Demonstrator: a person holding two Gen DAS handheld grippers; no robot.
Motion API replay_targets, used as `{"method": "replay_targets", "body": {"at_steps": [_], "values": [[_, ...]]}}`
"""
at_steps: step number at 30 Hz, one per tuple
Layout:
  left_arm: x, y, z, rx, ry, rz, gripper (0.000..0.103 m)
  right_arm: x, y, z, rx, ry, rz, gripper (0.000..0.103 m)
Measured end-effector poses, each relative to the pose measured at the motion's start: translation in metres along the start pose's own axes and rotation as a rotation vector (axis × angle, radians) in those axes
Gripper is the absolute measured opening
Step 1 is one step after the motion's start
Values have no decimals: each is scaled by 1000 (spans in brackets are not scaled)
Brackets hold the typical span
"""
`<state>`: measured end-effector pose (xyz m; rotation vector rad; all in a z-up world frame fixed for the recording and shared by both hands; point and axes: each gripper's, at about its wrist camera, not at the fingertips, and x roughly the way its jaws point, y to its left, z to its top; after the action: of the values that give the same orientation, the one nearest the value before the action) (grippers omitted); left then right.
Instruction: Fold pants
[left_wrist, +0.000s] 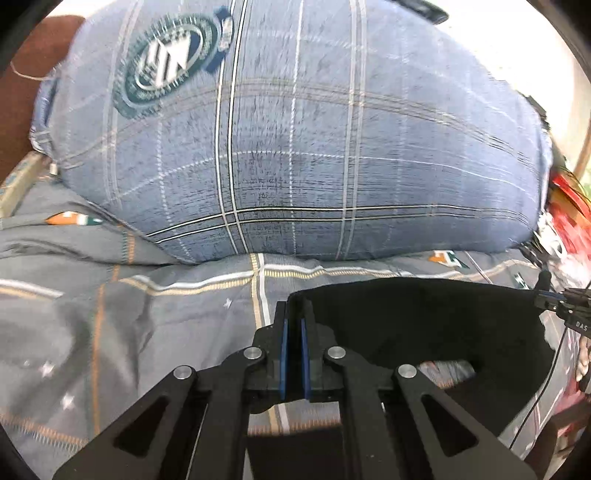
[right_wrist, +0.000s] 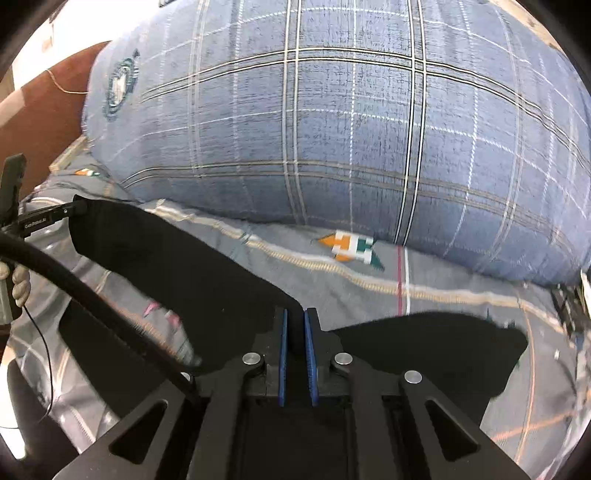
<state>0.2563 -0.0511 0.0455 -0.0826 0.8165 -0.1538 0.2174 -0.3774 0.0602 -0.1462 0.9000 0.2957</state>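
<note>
So both grippers are clamped onto the black pants (left_wrist: 424, 325) right now, one at each end of the same top edge. The left gripper (left_wrist: 294, 325) has its blue pads squeezed on a corner of the fabric, and the right gripper (right_wrist: 295, 332) is pinched on the cloth too, with black material spilling out to either side of it. The pants hang stretched between the two, lifted off the bed (left_wrist: 129, 314), and the grey patterned bedsheet shows under the sagging lower edge. Straight ahead sits a big blue plaid pillow (left_wrist: 295, 147), its bottom edge resting on the sheet. Between the pants' upper edge and the pillow there's only a strip of open sheet. A hand (right_wrist: 20, 288) is at the far left of the right view.
</note>
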Motion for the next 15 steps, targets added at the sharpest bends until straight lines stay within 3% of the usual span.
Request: {"method": "replay_targets", "body": {"at_steps": [3,8,12,15], "values": [[-25,-2,-26,10,-28,-1,6,-14,11,-29,12,3,21,10],[-63,-9,-83,69,-62,75,6,-21,26,-84,53,29,57,10],[-75,-10,-130,71,-28,75,6,-8,28,-130,118,77,83,9],[-80,-6,-163,39,13,64,6,-1,25,-155,167,99,104,2]]}}
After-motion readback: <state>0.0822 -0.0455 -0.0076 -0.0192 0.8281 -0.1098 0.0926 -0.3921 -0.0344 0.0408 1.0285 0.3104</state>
